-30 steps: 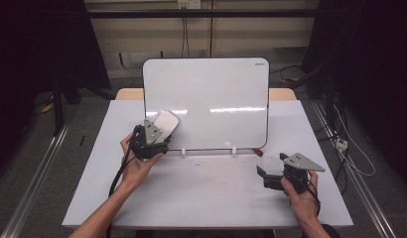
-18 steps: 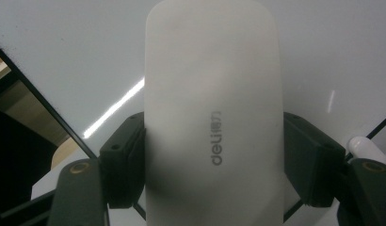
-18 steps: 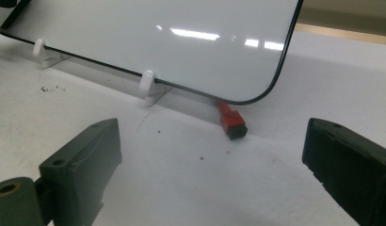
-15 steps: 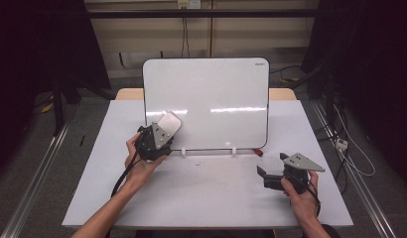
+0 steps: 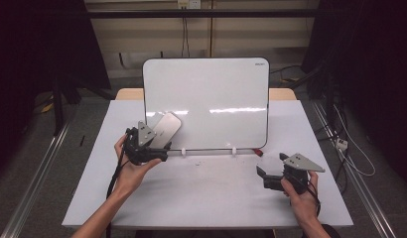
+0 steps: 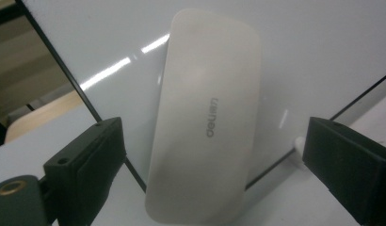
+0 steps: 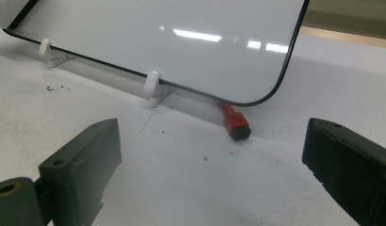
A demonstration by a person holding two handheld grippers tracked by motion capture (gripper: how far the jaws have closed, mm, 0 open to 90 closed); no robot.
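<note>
My left tool stands released, its jaws either side of the white oblong plastic eraser lying against the upright glossy whiteboard. My right tool rests released on the white table.

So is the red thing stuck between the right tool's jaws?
No, the red marker lies on the table under the whiteboard's corner, beyond the open jaws.

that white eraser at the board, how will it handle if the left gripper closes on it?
The eraser looks like a smooth, rounded hard shell, so probably stiff but a bit slippery between the jaws. Its flat, oblong shape suggests it won't roll. It seems to stay on the upright whiteboard with the left gripper open, so it may be magnetic and resist pulling off; I can't confirm.
</note>
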